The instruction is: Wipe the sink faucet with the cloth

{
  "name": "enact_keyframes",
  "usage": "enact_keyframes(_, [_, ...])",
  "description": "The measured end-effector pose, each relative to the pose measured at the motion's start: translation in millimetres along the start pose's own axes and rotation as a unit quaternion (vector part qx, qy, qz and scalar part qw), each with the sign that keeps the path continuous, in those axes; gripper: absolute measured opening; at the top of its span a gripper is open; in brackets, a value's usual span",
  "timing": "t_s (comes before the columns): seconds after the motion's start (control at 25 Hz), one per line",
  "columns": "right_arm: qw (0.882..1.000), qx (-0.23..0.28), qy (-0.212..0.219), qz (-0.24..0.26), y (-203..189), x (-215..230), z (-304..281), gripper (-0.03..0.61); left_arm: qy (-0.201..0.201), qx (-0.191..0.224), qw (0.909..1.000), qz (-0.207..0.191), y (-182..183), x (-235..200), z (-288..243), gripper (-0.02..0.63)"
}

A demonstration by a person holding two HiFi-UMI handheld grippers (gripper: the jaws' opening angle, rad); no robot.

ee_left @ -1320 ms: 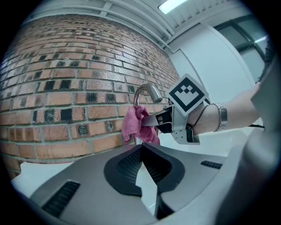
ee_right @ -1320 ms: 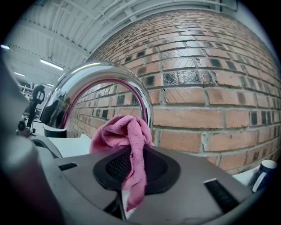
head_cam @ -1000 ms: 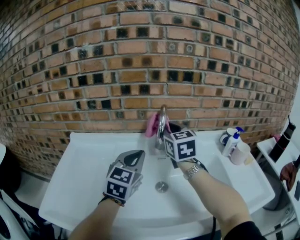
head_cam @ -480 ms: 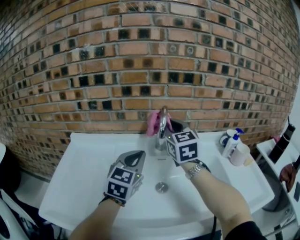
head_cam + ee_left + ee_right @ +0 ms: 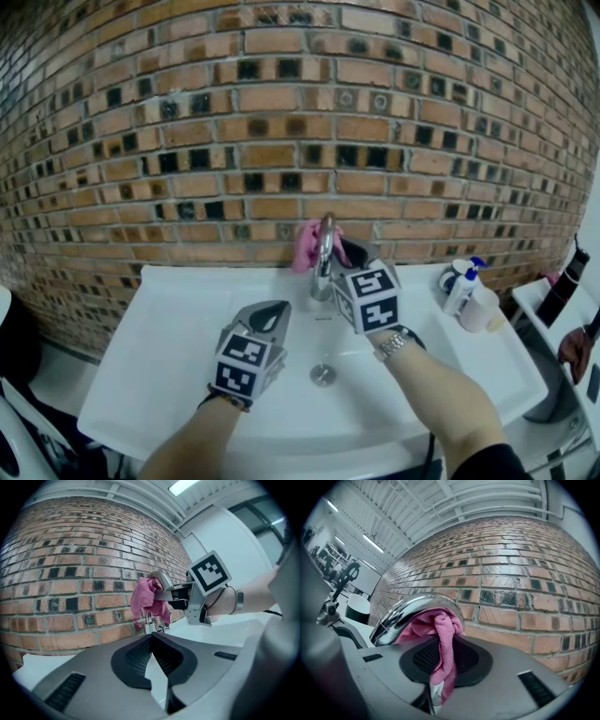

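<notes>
A chrome faucet [image 5: 324, 251] rises at the back of the white sink [image 5: 178, 323], in front of the brick wall. A pink cloth [image 5: 305, 246] is bunched against its spout. My right gripper [image 5: 345, 253] is shut on the cloth and presses it against the faucet from the right. In the right gripper view the cloth [image 5: 443, 641] hangs pinched between the pads, under the curved spout [image 5: 415, 610]. My left gripper [image 5: 270, 314] hovers shut and empty over the basin, to the left of the faucet. From the left gripper view, cloth [image 5: 146, 599] and faucet [image 5: 161, 579] lie ahead.
The drain [image 5: 322, 375] sits in the basin below the faucet. A blue-capped bottle [image 5: 461, 286] and a pale cup [image 5: 481, 307] stand on the sink's right ledge. A dark object [image 5: 567, 281] stands on a shelf at the far right.
The right gripper has rolled and risen slightly, carrying the cloth a little higher on the faucet. The left gripper has stayed still.
</notes>
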State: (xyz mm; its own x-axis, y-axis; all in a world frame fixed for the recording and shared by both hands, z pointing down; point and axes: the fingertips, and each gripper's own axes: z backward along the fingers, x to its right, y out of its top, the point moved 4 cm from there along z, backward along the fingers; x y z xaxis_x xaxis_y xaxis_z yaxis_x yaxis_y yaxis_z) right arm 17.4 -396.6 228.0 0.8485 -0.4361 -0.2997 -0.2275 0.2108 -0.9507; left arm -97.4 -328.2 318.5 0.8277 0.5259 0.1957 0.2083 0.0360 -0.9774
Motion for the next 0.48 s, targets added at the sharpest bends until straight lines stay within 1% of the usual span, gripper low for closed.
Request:
enact_keyframes(0.32, [0.999,0.018,0.003,0.028,2.7,-6.4,11.0,0.067,-0.001,0.000,1.0000,0.000,0.0,-0.4,0.6,0.005])
enact_keyframes(0.48, [0.999,0.025,0.008,0.031,2.2,-10.1,15.8,0.067,-0.001,-0.002,1.0000,-0.002,-1.3,0.2,-0.2,0.005])
